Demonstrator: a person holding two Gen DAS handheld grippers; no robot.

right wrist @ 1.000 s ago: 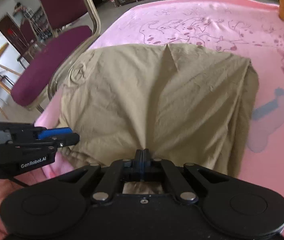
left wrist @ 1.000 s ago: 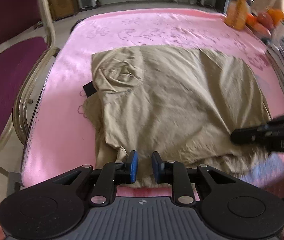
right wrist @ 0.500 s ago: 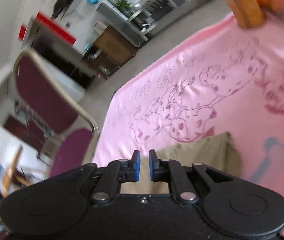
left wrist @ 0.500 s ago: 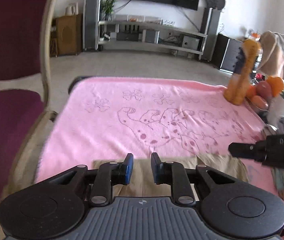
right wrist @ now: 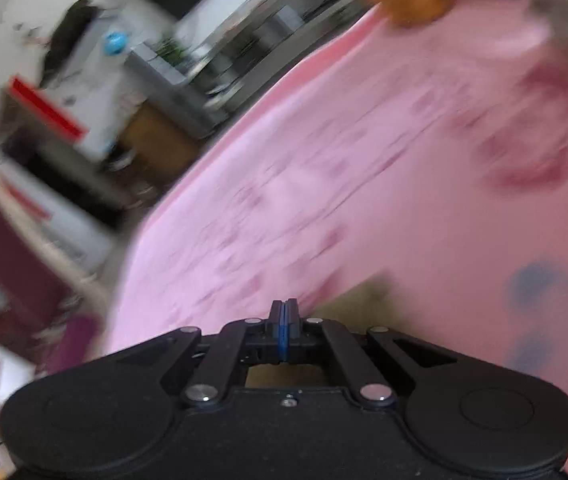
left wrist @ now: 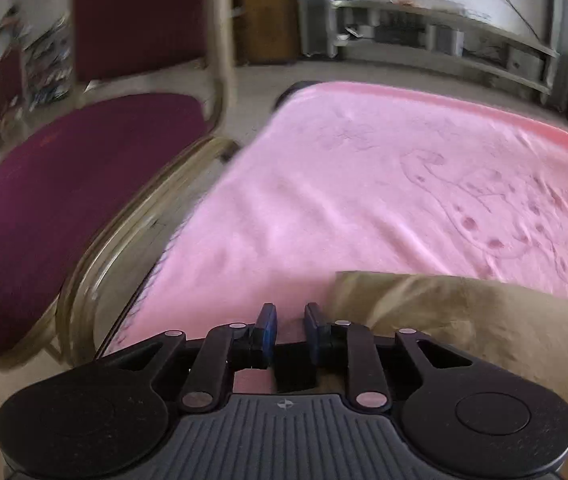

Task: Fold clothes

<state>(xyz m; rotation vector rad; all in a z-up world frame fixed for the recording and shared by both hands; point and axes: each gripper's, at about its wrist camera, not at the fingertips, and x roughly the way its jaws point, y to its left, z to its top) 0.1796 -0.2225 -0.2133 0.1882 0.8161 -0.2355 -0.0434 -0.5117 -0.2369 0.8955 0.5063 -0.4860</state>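
Pink blanket (left wrist: 364,200) covering table. Khaki garment (left wrist: 464,320) lying soft, light, slack; pinch hem edges. Your left tool (left wrist: 287,330) gaping, empty; right tool (right wrist: 283,326) pressed together, contents unclear.

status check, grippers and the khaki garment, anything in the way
Left gripper open, empty. Right gripper shut, nothing visibly clamped. Khaki garment on pink blanket, low in both views. Chair beside table, not obstructing.
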